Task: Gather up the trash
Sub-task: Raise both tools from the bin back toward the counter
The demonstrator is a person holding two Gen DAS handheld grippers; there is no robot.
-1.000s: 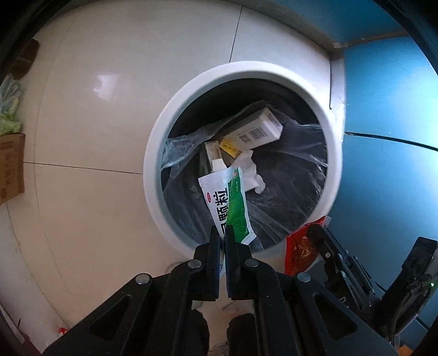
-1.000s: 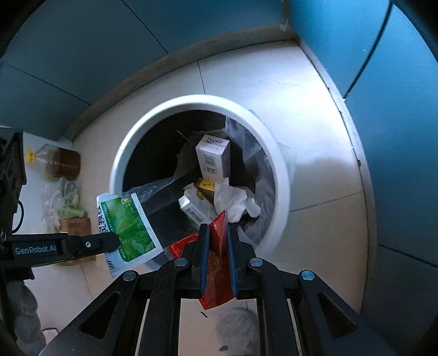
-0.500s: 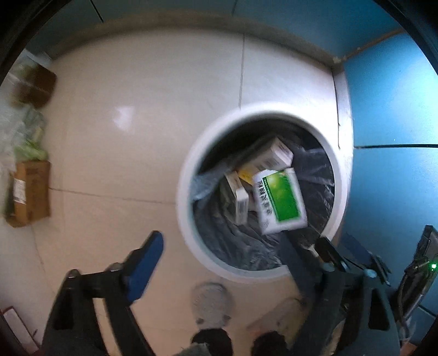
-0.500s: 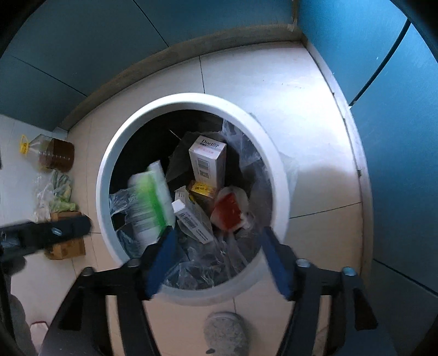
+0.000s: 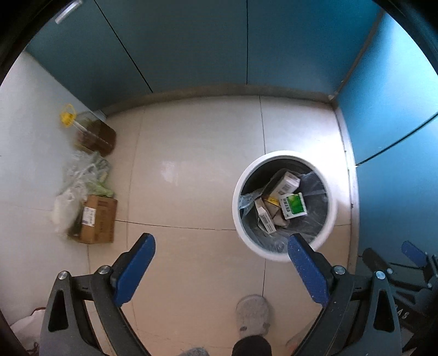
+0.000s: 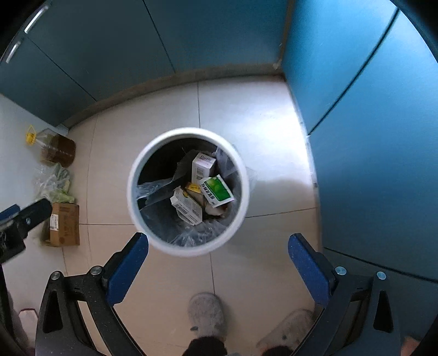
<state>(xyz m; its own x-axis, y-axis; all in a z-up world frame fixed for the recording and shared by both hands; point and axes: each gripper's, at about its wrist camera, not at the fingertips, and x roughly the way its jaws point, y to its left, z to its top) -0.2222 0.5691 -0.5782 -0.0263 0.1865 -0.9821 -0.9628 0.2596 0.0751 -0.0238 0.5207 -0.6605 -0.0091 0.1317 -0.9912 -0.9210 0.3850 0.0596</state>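
Both our grippers, left gripper (image 5: 221,264) and right gripper (image 6: 218,263), hang wide open and empty above the white bin (image 6: 142,219) at frame centre holding a green packet (image 6: 217,190).

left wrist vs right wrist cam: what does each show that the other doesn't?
Left wrist only: the open left gripper and a white bag at bottom left.
Right wrist only: the open right gripper, two cabinet handles and both slippers.
Both: the white bin with the green packet lying inside, the oil bottle and the cardboard box.
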